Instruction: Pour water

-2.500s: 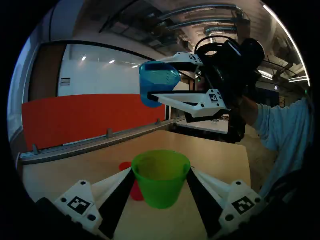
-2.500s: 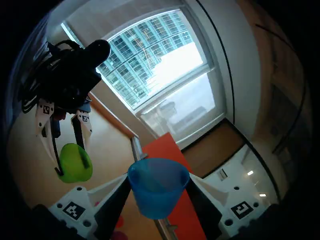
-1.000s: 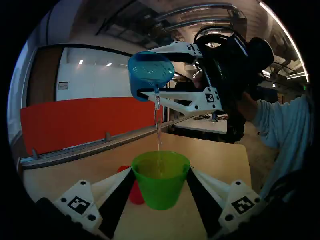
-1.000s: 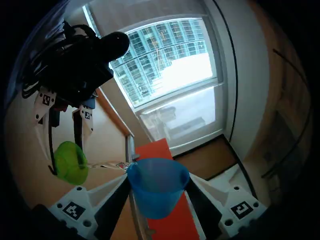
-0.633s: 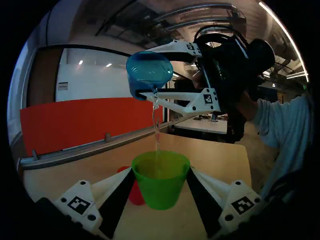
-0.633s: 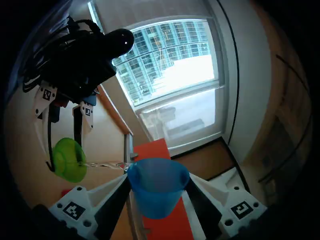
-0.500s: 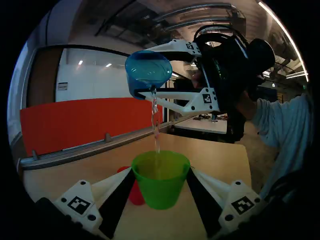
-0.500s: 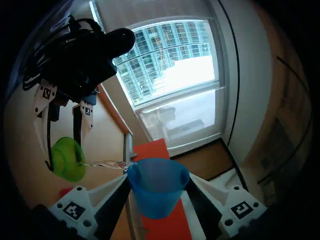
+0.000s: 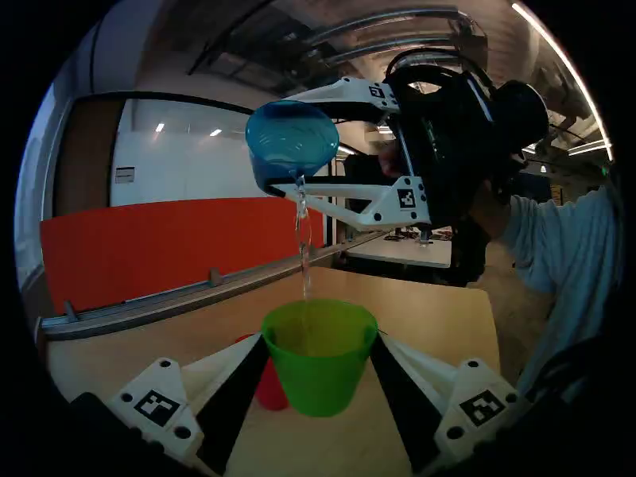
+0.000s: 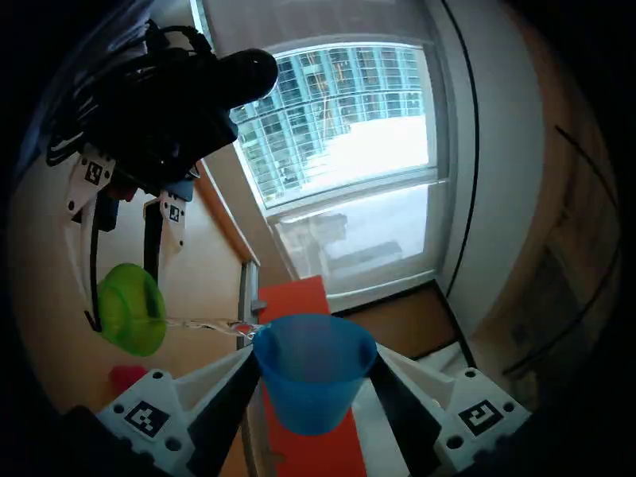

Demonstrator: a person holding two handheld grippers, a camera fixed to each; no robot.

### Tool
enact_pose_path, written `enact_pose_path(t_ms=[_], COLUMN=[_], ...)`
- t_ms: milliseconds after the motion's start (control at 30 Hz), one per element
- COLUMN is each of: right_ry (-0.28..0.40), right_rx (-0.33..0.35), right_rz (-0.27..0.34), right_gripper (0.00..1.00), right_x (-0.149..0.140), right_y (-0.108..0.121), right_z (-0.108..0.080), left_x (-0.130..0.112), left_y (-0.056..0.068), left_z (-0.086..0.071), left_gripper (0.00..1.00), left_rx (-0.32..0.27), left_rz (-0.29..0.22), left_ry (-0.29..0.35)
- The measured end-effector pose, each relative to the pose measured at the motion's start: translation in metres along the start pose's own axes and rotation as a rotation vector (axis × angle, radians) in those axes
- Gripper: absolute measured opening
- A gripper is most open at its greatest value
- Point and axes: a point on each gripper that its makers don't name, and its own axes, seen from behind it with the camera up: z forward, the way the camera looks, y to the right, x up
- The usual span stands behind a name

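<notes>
The right tongs (image 10: 316, 355) gripped a tilted blue cup (image 9: 290, 149), water (image 9: 303, 242) streaming into the green cup (image 9: 319, 370) clamped by the left tongs (image 9: 318, 342) above the worktop (image 9: 433, 310).

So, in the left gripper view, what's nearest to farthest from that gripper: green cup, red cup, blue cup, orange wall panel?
1. green cup, held by the left gripper.
2. red cup, on the table just behind, lower left.
3. blue cup, held high above, pouring.
4. orange wall panel, beyond the table, left.

tilted blue cup (image 9: 290, 153) streams water (image 9: 302, 238) into the green cup (image 9: 319, 367).
</notes>
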Motion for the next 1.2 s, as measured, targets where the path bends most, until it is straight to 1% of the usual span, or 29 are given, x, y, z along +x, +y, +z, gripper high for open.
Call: enact_pose_path(t_ms=[700, 1200], right_ry=[-0.004, -0.005], right_rx=[-0.019, -0.034], right_rz=[-0.076, -0.151], right_gripper=[0.90, 0.90], right_x=[0.001, 0.004], right_y=[0.011, 0.018], right_z=[0.002, 0.008], left_x=[0.000, 0.006], left_y=[-0.004, -0.005], left_z=[0.004, 0.006], left_gripper=[0.86, 0.86], left_rx=[0.005, 0.008], left_rz=[0.001, 0.001], left_ry=[0.004, 0.011])
